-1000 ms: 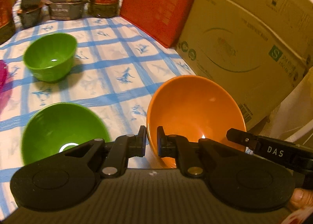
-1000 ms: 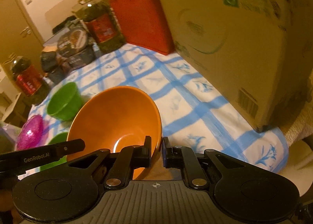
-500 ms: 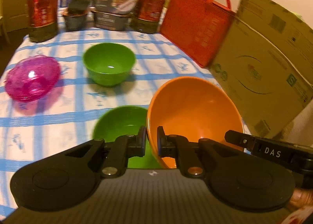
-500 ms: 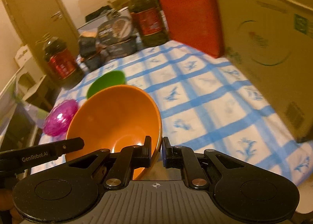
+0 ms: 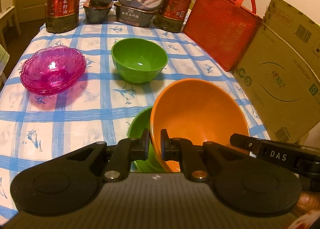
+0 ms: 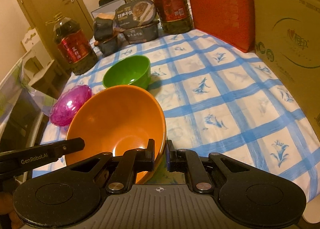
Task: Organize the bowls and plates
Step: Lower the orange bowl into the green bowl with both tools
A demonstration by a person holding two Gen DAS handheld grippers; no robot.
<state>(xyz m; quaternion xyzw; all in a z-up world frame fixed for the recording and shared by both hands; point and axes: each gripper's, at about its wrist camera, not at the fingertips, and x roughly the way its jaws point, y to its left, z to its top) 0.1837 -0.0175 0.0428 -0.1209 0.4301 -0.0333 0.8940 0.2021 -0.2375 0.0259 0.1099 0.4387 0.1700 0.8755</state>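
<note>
The tabletop [image 5: 60,121], under a blue-check cloth, is hemmed on its right by a carton [image 5: 284,80] and a red bag [image 5: 220,26], with oil bottles [image 5: 62,2] and food tubs along the far edge. An orange bowl [image 5: 200,117] hangs tilted above the near side, held from both flanks: the left tongs [image 5: 155,145] are pinched shut on its left rim, the right tongs [image 6: 160,154] shut on its right rim. Just under its left side peeks a green bowl [image 5: 140,127], though how closely the two sit is hard to tell. A second green bowl [image 5: 139,62] stands mid-table, with pink dishes [image 5: 53,70] stacked to the far left. The likely trouble is that thin rim grips on a smooth, tilted bowl may slip if the two hands drift apart or twist unevenly; lowering off-centre could knock the green bowl underneath.
</note>
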